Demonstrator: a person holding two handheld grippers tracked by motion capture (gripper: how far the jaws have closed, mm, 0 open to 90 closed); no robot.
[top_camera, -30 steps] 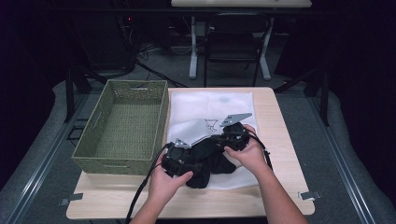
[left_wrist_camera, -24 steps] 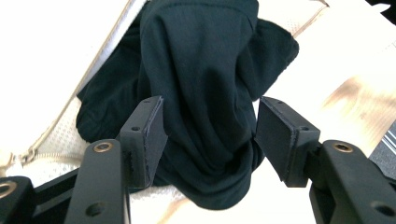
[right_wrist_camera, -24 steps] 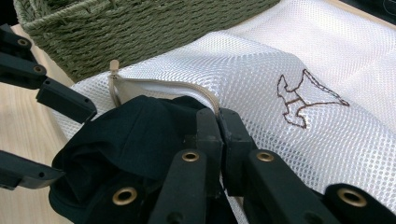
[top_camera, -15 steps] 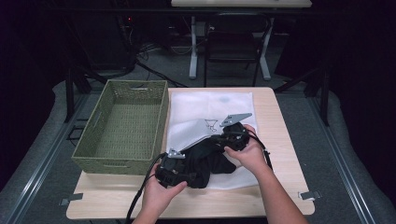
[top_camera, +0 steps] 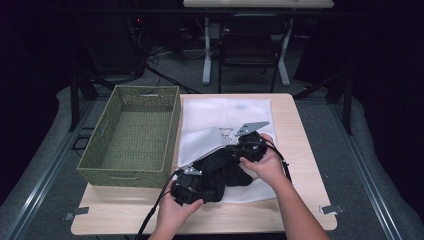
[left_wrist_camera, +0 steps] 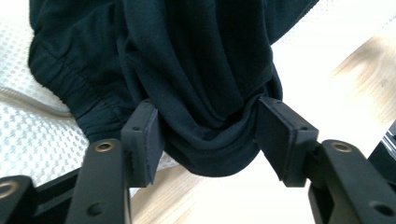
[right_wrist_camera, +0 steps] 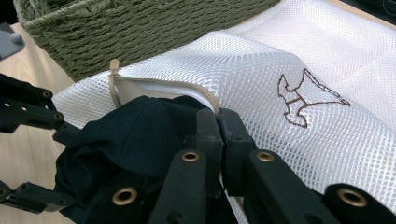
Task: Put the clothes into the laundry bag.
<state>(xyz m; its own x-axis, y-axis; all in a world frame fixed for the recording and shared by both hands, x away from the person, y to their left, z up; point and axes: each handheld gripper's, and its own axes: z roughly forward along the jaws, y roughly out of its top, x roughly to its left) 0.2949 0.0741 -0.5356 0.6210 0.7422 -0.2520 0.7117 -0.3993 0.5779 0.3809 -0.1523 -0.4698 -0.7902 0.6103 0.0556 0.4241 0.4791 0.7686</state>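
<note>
While the person's two hands work close together near the front edge of the table [top_camera: 300, 150], a black garment [top_camera: 225, 172] lies bunched on a white mesh laundry bag [top_camera: 225, 112] that covers the table's middle and reaches toward its back edge. The left gripper [top_camera: 186, 187] sits at the front end of the garment, near the table's front edge. In the left gripper view its jaws stand wide apart, and a hanging fold of the black garment [left_wrist_camera: 205, 93] sags between them, touching the inner face of each pad without being pinched. The right gripper [top_camera: 245, 147] is further back, at the garment's far end. In the right gripper view its jaws are pressed together; they seem to pinch the zipped edge of the mesh bag [right_wrist_camera: 327, 126] at its opening, with the black garment [right_wrist_camera: 130, 140] bulging out just beside them. A small brown stitched figure [right_wrist_camera: 303, 100] marks the bag. A green woven basket [top_camera: 132, 132] stands along the left edge of the table, touching the bag's side.
</note>
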